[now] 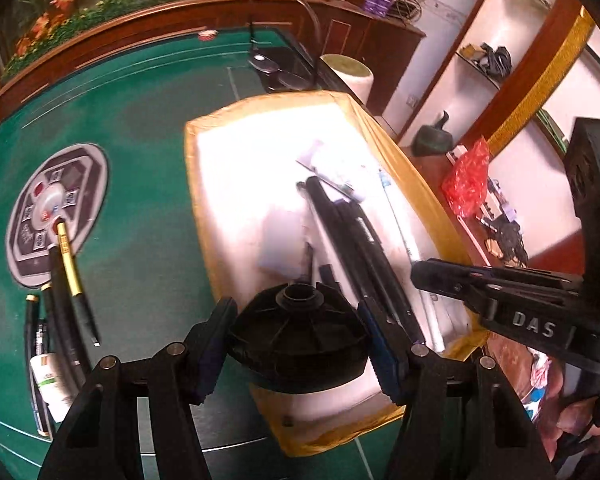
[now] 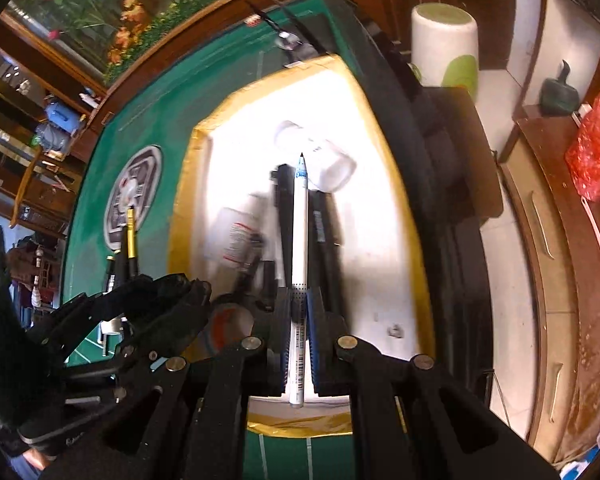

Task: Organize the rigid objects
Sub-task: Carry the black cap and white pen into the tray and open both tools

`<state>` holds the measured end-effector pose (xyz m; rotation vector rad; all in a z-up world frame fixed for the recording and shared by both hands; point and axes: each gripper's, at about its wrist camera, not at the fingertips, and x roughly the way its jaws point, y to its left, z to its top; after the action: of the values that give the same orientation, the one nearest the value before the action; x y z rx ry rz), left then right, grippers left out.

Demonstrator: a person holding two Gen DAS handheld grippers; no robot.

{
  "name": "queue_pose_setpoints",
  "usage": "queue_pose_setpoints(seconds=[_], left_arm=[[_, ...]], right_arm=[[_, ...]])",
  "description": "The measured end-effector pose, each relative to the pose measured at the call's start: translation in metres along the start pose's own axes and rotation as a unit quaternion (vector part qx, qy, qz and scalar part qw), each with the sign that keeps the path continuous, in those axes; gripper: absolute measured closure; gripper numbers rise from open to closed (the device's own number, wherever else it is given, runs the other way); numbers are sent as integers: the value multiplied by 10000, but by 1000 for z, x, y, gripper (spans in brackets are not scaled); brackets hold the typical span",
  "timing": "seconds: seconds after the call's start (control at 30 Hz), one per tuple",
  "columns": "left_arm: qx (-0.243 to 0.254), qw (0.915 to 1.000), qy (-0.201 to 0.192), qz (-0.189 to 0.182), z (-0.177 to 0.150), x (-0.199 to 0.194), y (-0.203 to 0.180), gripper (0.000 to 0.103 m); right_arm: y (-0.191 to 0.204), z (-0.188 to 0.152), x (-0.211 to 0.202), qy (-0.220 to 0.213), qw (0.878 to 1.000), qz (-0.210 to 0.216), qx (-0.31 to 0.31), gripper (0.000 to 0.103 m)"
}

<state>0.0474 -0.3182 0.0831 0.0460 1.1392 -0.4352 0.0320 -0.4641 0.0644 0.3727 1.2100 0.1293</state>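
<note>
Taking the white tray [image 1: 204, 168] with its yellow taped rim as the landmark: to its left, on the green table felt [image 1: 140, 140], a cluster of pens still waits, among them a gold-barrelled pen [image 1: 70, 260] lying half across the round grey centre panel [image 1: 56, 208].

Over the tray's near edge hangs the left gripper [image 1: 298, 344], its jaws clamped from both sides on a black ribbed cap-like piece [image 1: 298, 336] (wide enough to keep the jaws well apart). It tilts steeply down towards the tray.

To its right, also above the tray's near end, the right gripper [image 2: 299, 344] is pinched fully closed on a white pen [image 2: 300, 240]. The pen's long axis runs straight ahead along the fingers, tip pointing away over the tray's length, roughly parallel to the dark pens [image 2: 324, 232] already lying inside.

Both held things sit above the tray, so release looks like the next step; the right hand's pen is already aligned with its neighbours.
</note>
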Motion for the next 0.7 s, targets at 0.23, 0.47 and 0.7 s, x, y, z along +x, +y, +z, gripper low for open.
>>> queue_pose_setpoints(seconds=[0.23,0.47,0.7], left_arm=[[334,9994,25,-5,4,12,-25,37],[342,9994,5,49,5,21,-26,37],[389,9992,-63,118,7,25,-30,37]], right_arm=[[-14,4,12,183,9997,-161,-10,96],[-20,6,20,296,9994,-149,18,96],[-19,6,23,305,9994,-176,2,95]])
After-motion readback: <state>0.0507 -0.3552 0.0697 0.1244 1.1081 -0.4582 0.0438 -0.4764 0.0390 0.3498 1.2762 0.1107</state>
